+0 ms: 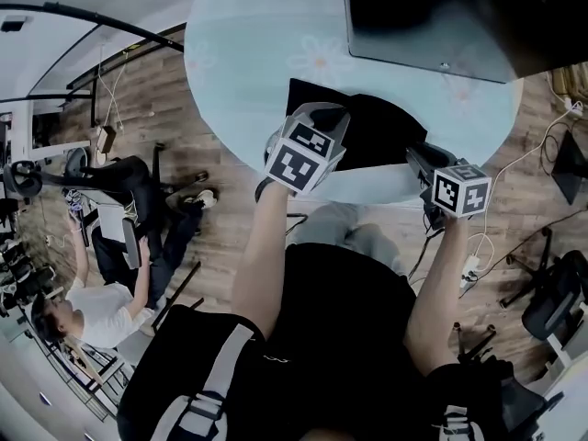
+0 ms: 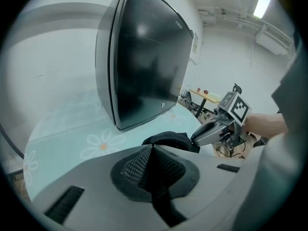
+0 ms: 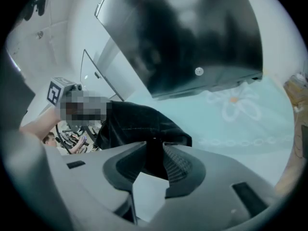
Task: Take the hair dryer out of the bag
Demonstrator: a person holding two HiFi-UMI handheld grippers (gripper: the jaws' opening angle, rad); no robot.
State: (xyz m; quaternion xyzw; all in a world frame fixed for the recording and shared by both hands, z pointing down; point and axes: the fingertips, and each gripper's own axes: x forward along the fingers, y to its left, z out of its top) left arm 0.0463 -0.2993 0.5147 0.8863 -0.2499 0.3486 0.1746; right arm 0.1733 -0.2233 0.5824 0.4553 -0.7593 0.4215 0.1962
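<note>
A black cloth bag (image 1: 386, 131) lies at the near edge of the round table (image 1: 248, 53), which has a pale floral cover. My left gripper (image 1: 323, 116) is over the bag's left part. Its jaws are shut, and bunched black fabric (image 2: 168, 139) sits right at the tips (image 2: 153, 148). In the right gripper view the bag (image 3: 139, 121) rises toward that gripper. My right gripper (image 1: 418, 154) is at the bag's right end. Its jaws (image 3: 155, 150) stand open and empty, with the bag just beyond them. No hair dryer shows.
A large dark case with a grey frame (image 1: 432, 16) lies on the far side of the table, close behind the bag. On the floor to the left are a seated person (image 1: 92, 310) and an office chair (image 1: 119, 191). Cables lie on the floor at right (image 1: 542, 154).
</note>
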